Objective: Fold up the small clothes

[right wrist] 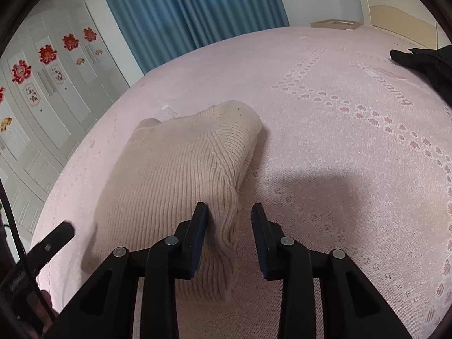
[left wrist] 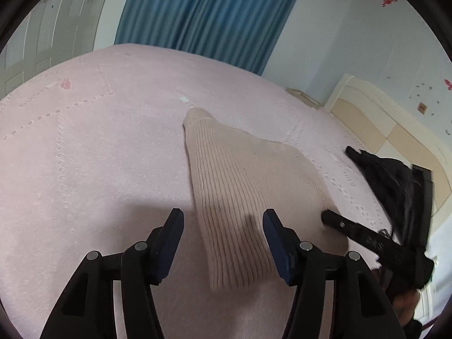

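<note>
This is a bedroom in a home. Beneath the jaws and stretching well beyond them lies a wide bed (right wrist: 339, 141) under a pink bedspread patterned with small flowers. Beyond the jaws, at the far side of the bed, blue curtains (left wrist: 203, 14) hang from the top of the view. To the left of the jaws stands a white wardrobe (right wrist: 50, 107) with red paper decorations on its doors. To the right of the jaws rises a cream headboard (left wrist: 381, 118) against a pale wall with stickers.
</note>
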Demonstrator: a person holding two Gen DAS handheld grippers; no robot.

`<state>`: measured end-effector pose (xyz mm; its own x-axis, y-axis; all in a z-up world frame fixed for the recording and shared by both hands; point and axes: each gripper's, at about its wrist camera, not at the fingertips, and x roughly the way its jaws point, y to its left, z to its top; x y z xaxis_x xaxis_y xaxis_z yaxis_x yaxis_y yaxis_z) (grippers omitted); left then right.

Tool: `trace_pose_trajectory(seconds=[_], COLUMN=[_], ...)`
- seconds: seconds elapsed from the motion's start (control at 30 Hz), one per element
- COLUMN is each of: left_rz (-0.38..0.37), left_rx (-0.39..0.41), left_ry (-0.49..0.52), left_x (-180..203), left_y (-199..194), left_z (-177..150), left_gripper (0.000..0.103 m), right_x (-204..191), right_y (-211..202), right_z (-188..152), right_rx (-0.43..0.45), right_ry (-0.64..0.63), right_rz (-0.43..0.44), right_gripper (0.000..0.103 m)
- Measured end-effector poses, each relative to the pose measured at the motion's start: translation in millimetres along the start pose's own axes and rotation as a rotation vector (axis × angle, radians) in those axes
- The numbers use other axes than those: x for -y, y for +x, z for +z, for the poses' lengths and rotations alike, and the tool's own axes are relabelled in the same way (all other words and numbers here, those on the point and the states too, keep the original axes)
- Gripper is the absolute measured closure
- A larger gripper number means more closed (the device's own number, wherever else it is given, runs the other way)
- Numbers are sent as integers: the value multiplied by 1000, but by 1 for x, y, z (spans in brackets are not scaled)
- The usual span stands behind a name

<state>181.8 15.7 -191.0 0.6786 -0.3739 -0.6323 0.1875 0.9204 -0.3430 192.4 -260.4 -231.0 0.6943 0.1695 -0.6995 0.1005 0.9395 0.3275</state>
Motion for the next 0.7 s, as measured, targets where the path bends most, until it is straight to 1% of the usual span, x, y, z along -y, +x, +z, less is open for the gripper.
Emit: trace_pose_trajectory(seconds=[0.03,0.13,0.17,0.2,0.23,0.3,0.33,0.4,0.47,0.57,0.6,0.67,0.7], left_rz=[17,70,84,93,90,75,72,68,76,92,101,130,129], left_rx=[-16,-97,-109,-108,-103,-101,-105,-114,-114,-94,-90,-95,-97], left_ry=[4,32,42,52,56,52,45,36,52,75,76,59,51], left_x=[2,6,7,8,8,6,4,0,-1,-7,-8,-12,-12], left_y=[7,27,29,28,24,18,17,12,4,-7,-12,-20,-27], left_z=[0,-3,-6,-7,-8,-11,-12,-16,-19,-15,-15,-13,-13], left_gripper=[47,47,47,47,47,45,45,45,45,44,44,44,44], right_x=[0,-2,-3,-3,-4,-5,-5,-4,-3,-6,-7,-6,-8], right_y=[2,4,0,-4,-11,-19,-20,-14,-15,-36,-44,-62,-66], right_z=[0,0,0,0,0,1,1,-2,-6,-8,-9,-9,-10], right_rx=[-4,-11,5,23,56,94,93,53,28,59,65,62,56], right_ry=[-2,-17,-22,-24,-31,-40,-41,-33,-26,-41,-44,-35,-30], right_rz=[-12,-36,-47,-48,-44,-45,-47,-52,-64,-55,-56,-59,-59], right_gripper=[68,68,68,68,68,68,68,68,68,67,66,58,57])
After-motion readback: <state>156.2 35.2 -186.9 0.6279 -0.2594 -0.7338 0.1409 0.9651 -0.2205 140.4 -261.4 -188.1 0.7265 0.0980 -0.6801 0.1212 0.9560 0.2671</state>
